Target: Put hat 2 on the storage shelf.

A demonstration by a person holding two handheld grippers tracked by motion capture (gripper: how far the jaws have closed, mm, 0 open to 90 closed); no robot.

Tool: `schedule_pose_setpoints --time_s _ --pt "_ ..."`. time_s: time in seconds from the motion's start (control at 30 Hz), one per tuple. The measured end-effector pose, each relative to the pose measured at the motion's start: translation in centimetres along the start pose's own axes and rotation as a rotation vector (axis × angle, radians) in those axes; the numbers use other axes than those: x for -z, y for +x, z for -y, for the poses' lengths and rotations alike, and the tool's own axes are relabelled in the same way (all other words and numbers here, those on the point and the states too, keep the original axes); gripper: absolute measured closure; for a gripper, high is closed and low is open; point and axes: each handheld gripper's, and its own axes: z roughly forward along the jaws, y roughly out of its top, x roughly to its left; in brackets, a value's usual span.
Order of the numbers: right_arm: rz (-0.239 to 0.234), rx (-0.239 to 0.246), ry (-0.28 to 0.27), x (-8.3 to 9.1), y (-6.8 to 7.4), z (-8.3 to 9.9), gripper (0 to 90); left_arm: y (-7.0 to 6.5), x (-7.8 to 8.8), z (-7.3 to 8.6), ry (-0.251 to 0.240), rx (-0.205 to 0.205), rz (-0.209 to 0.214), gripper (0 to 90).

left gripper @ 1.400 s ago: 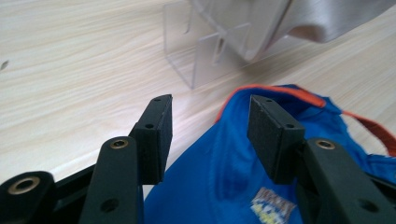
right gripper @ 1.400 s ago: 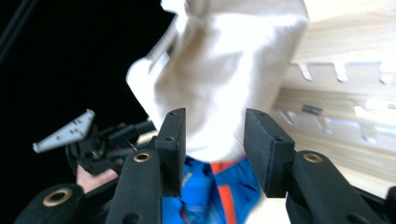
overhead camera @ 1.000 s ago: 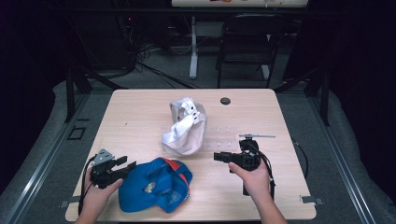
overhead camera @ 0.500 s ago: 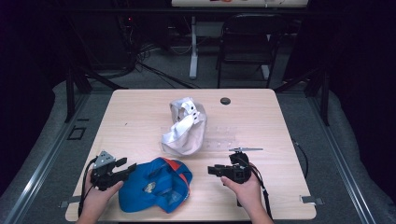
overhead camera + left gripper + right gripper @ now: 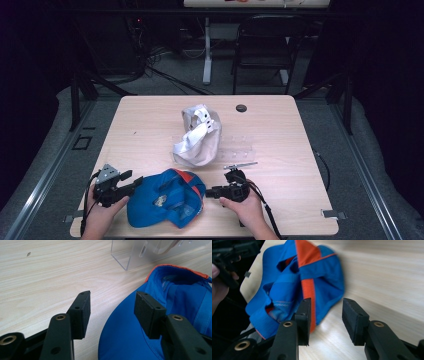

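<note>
In the left gripper view the two black jaws stand wide apart with nothing pressed between them; they have just been opening, and the brim of the blue cap (image 5: 140, 340) runs under the gap, its edge between the pads and its bulk beneath the right-hand jaw. That reads as a grip let go: the brim lies flat on the table (image 5: 45, 277) instead of being pinched. In the high view the left gripper (image 5: 131, 184) sits just beside the cap's left edge, the hand low near the table's front edge. The right gripper (image 5: 325, 320) holds its jaws partly open and free of any grip; the cap's crown, blue with an orange stripe, lies just ahead of the left-hand jaw, while bare wood shows between the pads. Its approach from the cap's other side suggests it is lining up to take the crown's near edge, so each side of the cap has a gripper at hand. In the high view the right gripper (image 5: 214, 192) points at the cap's right side, close but apart. Farther beyond the jaws a clear plastic stand (image 5: 140, 255) sits on the wood, and past it a white cap (image 5: 197, 137) rests against that stand, probably the placing the blue one is meant for.
</note>
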Motion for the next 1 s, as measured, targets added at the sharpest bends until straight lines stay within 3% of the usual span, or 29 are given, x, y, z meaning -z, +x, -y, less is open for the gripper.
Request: schedule_pose_setpoints --time_s 0.23,0.57,0.8,1.0 --pt "-0.045 0.016 0.049 -1.6 0.5 0.1 59.8 0.0 0.0 0.0 -0.001 0.002 0.0 47.8" --pt "-0.117 -0.044 0.093 -3.4 0.6 0.0 63.7 0.0 0.0 0.0 0.001 -0.004 -0.002 47.8" --pt "-0.189 -0.097 0.088 -2.7 0.4 -0.2 71.6 0.1 0.0 0.0 -0.001 0.003 0.0 47.8" --pt "-0.182 -0.107 0.091 -2.4 0.3 -0.3 77.0 0.1 0.0 0.0 -0.001 0.002 0.0 47.8"
